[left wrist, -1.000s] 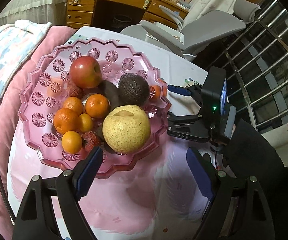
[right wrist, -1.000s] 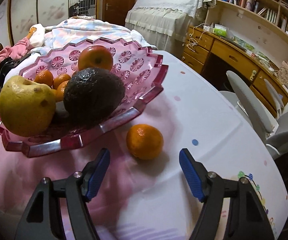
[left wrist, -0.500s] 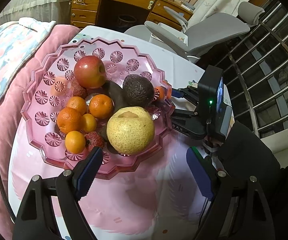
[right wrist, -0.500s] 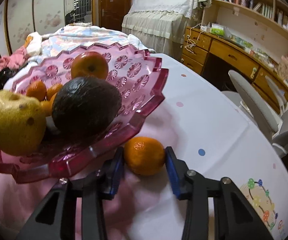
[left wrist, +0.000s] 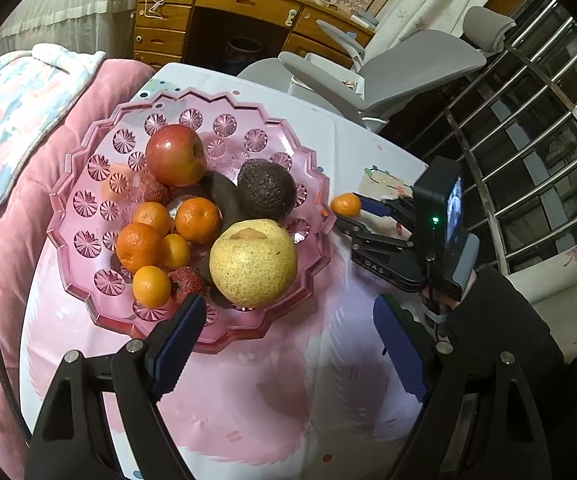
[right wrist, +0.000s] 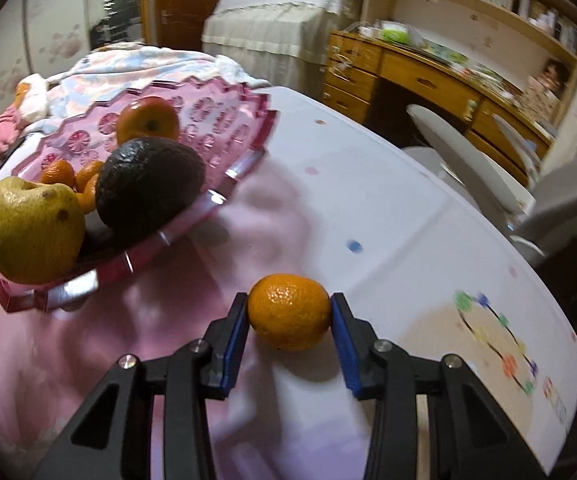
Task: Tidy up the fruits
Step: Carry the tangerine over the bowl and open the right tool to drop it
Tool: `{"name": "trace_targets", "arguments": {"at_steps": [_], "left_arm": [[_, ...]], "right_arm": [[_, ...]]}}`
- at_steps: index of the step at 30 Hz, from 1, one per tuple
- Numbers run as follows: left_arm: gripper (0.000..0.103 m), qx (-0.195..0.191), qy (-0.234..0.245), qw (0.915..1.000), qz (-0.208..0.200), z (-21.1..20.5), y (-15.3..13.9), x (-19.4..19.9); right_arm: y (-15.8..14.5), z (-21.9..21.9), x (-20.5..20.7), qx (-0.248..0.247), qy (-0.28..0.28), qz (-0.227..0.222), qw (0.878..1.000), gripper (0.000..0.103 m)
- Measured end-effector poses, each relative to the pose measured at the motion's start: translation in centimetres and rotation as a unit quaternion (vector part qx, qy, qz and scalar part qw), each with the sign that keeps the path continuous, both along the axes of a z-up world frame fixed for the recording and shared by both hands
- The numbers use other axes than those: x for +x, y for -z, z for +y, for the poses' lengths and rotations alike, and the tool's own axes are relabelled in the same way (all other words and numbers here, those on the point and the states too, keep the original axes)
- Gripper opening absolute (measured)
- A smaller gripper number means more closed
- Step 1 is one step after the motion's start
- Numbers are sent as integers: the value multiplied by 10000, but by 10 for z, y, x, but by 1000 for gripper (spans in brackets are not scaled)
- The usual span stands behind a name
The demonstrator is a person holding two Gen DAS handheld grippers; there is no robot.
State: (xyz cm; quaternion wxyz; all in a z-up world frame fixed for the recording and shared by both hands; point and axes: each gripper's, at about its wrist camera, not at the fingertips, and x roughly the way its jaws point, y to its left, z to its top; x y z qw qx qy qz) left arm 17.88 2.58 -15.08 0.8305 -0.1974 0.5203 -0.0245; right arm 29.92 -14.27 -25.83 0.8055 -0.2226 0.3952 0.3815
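pinching a small mandarin [right wrist: 289,311] between its blue pads, the right gripper [right wrist: 289,316] sits at the bottom centre of the right wrist view, the fruit apparently lifted just clear of the white tablecloth [right wrist: 388,216], though whether it touches the cloth is hard to tell. the step in hand looks like carrying this stray fruit to the pink glass dish [right wrist: 224,176], which fills the left half of that frame, its rim near the tongs. the next move likely calls for raising the mandarin above the scalloped rim and setting it in a free spot, away from the pear [right wrist: 32,232] and avocado [right wrist: 148,184] crowding the near edge. the left gripper [left wrist: 284,344], at the bottom of the left wrist view, hangs spread wide and empty over the dish's lower rim. further off, an apple [left wrist: 175,155] lies toward the dish's upper part. the only readable writing is "das" on the right gripper's black body, at the right of the left wrist view.
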Motion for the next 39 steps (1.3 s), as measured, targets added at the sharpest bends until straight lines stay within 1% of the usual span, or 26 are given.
{"name": "trace_targets", "arguments": {"at_steps": [5,9,11,14,16,19,22,31,35,39], "left_arm": [[84,-69,110,9998,-161,2,-15,-5],[84,-33,165,9994,-287,9,-29,-9],[84,-14,170,9992,-352,17,-36,-12],[84,30,202,9989,-426,31,-44,-18],[84,78,244,9987,-435,39,-49,-22],[84,147,346,9984,-428,56,-55,-32],[84,221,433,9981,-385,71,-59,-39],[84,503,611,9964,-319,122,-71,-70],[84,623,576,9959,-328,135,-76,-81],[84,664,498,9958,-391,141,-83,-92]], "right_arm": [[-19,-19,-6,-106,551,67,9984,41],[-45,-29,-18,29,970,100,9952,41],[-53,-29,-23,69,1154,95,9932,41],[-65,-25,-32,194,1430,215,9893,41],[-72,-17,-41,251,1522,282,9876,41],[-80,1,-52,191,1641,376,9855,41],[-88,20,-64,342,1701,495,9836,41],[-112,84,-95,676,2011,595,9754,41],[-110,106,-101,634,2229,727,9701,41],[-103,123,-107,600,2369,927,9652,41]]}}
